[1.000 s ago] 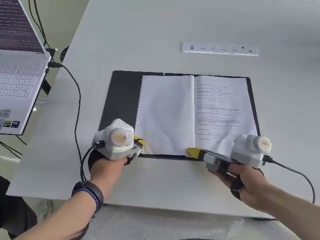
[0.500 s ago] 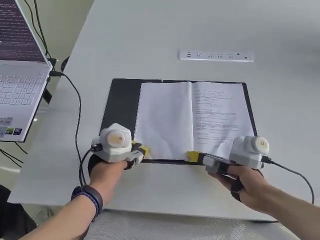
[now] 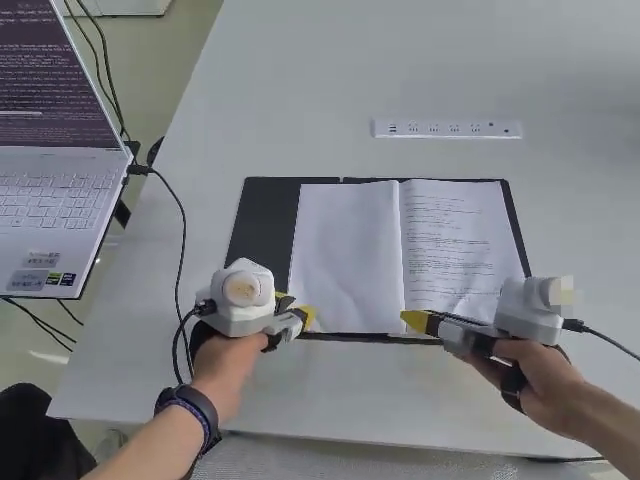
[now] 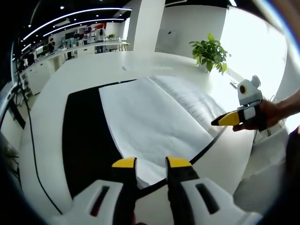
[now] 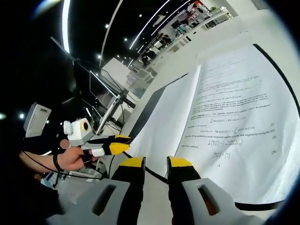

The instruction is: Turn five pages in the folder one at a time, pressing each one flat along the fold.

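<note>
A black folder lies open on the white table, also seen as the folder and folder. A blank page lies flat left of the fold, and a printed page lies flat to its right. My left gripper rests at the near left corner of the blank page, jaws nearly together with nothing between them. At the folder's near edge, just right of the fold, my right gripper is likewise shut and holds nothing. The printed page lies ahead of it.
An open laptop stands at the left with a black cable running along the table. A white power strip lies beyond the folder. The table's near edge is just behind both hands. A potted plant stands far off.
The head camera has shifted, so the folder sits lower and further right in the picture. The right gripper's tip has drifted slightly right of the fold's near end. The pages have not moved.
</note>
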A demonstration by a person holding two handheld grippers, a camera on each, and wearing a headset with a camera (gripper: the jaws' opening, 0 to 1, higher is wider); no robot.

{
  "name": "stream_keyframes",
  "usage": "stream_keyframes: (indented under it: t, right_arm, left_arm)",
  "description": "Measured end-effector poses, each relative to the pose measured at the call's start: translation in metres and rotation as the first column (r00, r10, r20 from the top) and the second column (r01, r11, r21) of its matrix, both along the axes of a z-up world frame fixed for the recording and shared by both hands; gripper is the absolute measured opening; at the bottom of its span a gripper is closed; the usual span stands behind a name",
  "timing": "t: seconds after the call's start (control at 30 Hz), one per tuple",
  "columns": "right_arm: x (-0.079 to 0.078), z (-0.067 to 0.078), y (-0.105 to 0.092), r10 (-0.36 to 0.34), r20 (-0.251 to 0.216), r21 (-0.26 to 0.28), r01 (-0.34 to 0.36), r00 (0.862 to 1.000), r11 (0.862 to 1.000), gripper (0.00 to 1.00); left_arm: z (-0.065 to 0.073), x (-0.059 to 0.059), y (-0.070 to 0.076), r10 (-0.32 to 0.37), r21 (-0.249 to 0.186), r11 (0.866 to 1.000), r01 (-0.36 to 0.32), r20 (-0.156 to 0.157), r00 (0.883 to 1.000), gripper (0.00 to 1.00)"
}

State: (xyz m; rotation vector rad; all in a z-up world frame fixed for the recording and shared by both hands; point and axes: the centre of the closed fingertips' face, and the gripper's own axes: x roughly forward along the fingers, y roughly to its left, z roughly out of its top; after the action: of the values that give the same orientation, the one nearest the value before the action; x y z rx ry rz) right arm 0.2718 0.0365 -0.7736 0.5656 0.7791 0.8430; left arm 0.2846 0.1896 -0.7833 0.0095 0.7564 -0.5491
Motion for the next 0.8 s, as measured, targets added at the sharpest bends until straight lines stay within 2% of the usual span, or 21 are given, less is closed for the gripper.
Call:
stream_keyframes:
  t: [0.27,0.4,0.47,0.57,0.63,0.8]
  right_arm:
    - [0.017,0.017,-0.035,-0.036,0.091,-0.074,0.043,0.995,0.996,0.26]
    - [0.02,0.028,-0.051,-0.063,0.131,-0.094,0.076,0.989,0.993,0.29]
    - [0.021,0.032,-0.061,-0.069,0.155,-0.12,0.089,0.986,0.989,0.32]
    - [0.02,0.039,-0.073,-0.087,0.169,-0.124,0.109,0.982,0.986,0.33]
    - [0.02,0.046,-0.081,-0.092,0.2,-0.14,0.121,0.976,0.983,0.34]
    - [0.018,0.062,-0.097,-0.089,0.251,-0.18,0.137,0.964,0.974,0.41]
  left_arm:
    - [0.019,0.004,-0.002,-0.012,-0.008,1.0,0.012,0.033,0.999,0.26]
    - [0.032,0.007,-0.003,-0.01,-0.036,0.999,0.012,0.053,0.999,0.3]
    - [0.037,0.008,-0.002,-0.012,-0.031,0.999,0.014,0.066,0.998,0.3]
    - [0.043,0.008,0.0,-0.02,-0.024,0.999,0.022,0.08,0.997,0.32]
    - [0.047,0.007,0.002,-0.038,0.001,0.999,0.038,0.087,0.996,0.34]
    - [0.064,0.005,0.005,-0.052,0.0,0.999,0.052,0.121,0.991,0.37]
